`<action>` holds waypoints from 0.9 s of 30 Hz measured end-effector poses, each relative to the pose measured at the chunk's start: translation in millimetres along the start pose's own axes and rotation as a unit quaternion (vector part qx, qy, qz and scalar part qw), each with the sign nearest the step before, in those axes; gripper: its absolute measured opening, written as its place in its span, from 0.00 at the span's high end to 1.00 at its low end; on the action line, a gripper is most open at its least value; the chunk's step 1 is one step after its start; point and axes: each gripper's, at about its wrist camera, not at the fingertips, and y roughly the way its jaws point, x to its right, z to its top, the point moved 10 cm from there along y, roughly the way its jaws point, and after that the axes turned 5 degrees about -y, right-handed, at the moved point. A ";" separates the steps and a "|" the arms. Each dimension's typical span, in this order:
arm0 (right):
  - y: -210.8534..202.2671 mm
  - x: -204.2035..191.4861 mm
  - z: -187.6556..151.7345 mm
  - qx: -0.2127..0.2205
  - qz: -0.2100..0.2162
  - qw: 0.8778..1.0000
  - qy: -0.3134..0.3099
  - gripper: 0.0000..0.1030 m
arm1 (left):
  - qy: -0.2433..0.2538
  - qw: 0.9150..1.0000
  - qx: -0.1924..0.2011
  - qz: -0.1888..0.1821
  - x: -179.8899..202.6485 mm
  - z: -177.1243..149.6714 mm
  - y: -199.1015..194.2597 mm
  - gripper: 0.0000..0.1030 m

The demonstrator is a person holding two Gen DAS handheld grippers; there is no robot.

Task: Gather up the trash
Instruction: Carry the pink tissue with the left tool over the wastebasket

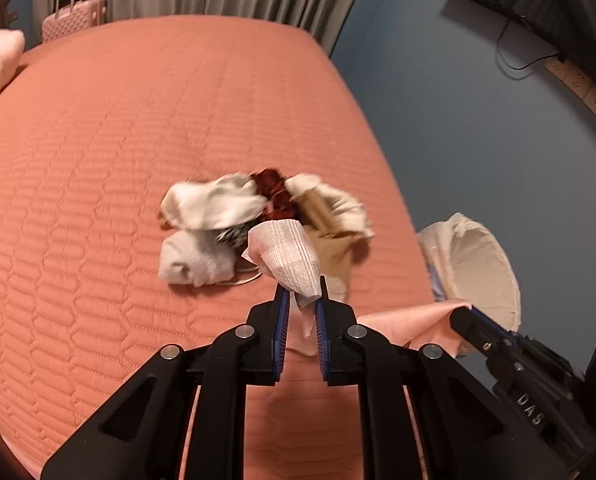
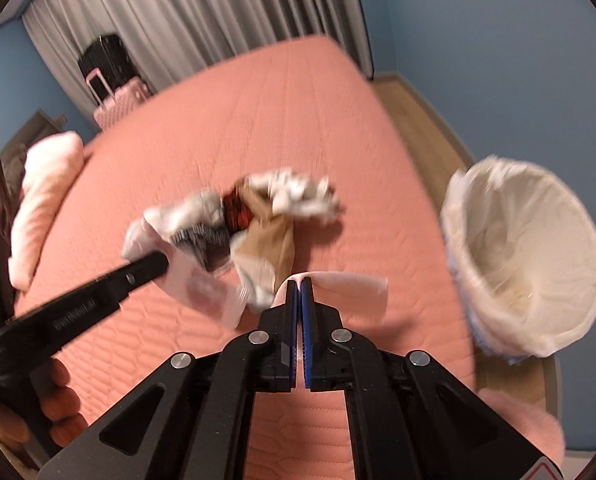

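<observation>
Two grips are set: our left gripper (image 1: 301, 300) pinches a white tissue (image 1: 285, 254), our right gripper (image 2: 300, 292) is closed on pink paper (image 2: 346, 286). Next both go to the lined bin (image 2: 526, 256), frame right; the trash pile (image 1: 257, 216) remains mid-bed.

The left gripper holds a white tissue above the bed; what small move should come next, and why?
Probably carry the left gripper to the right, toward the lined bin. It is shut on the white tissue, and the bin stands open beside the bed, to the right of the trash pile.
</observation>
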 end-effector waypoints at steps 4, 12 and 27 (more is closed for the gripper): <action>-39.7 23.5 16.7 0.038 -0.004 0.999 0.010 0.98 | 0.020 0.999 0.019 -0.023 32.5 11.5 -17.7 0.88; -103.8 87.7 47.9 0.105 -0.032 0.993 0.043 0.98 | 0.065 0.994 0.031 -0.086 121.1 28.0 -29.6 0.88; -143.6 189.5 54.9 0.141 -0.087 0.981 0.097 0.98 | 0.134 0.979 -0.003 -0.152 249.8 18.8 1.0 0.88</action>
